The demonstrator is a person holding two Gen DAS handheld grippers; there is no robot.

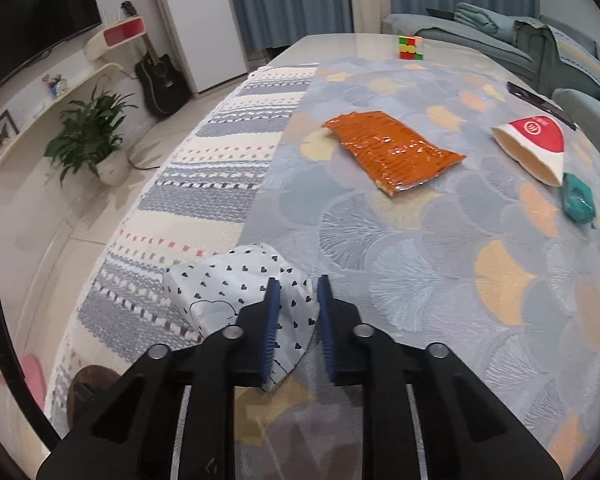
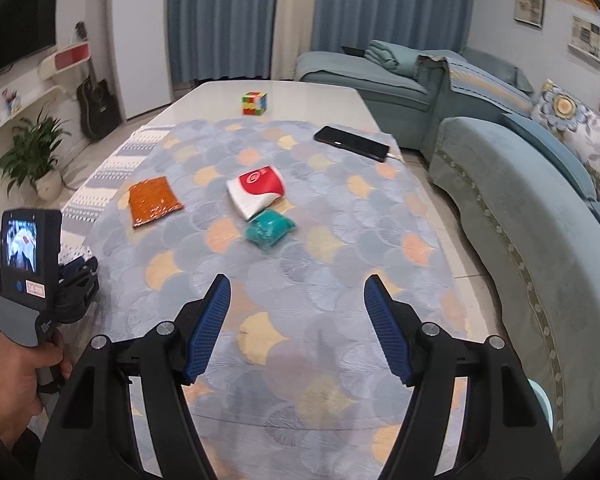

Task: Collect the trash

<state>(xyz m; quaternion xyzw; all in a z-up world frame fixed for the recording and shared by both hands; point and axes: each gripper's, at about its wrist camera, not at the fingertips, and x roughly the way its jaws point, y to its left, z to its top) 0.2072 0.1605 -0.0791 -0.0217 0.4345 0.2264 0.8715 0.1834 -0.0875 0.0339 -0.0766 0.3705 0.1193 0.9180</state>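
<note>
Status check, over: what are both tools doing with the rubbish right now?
Left gripper closing on heart-print wrapper. Right gripper open, empty. Orange packet, red-white pack, teal wad uncollected. Nothing blocking.

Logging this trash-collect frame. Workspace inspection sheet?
Surface: table under patterned cloth.
Job's things: heart-print wrapper, orange packet, red-white paper cup on its side, teal wrapper touching it.
Clutter: puzzle cube, phone.
Grippers: left gripper shut on heart-print wrapper; right gripper open, nothing between.
Cables: white cable at phone.
Surroundings: sofa, guitar, plant.
</note>
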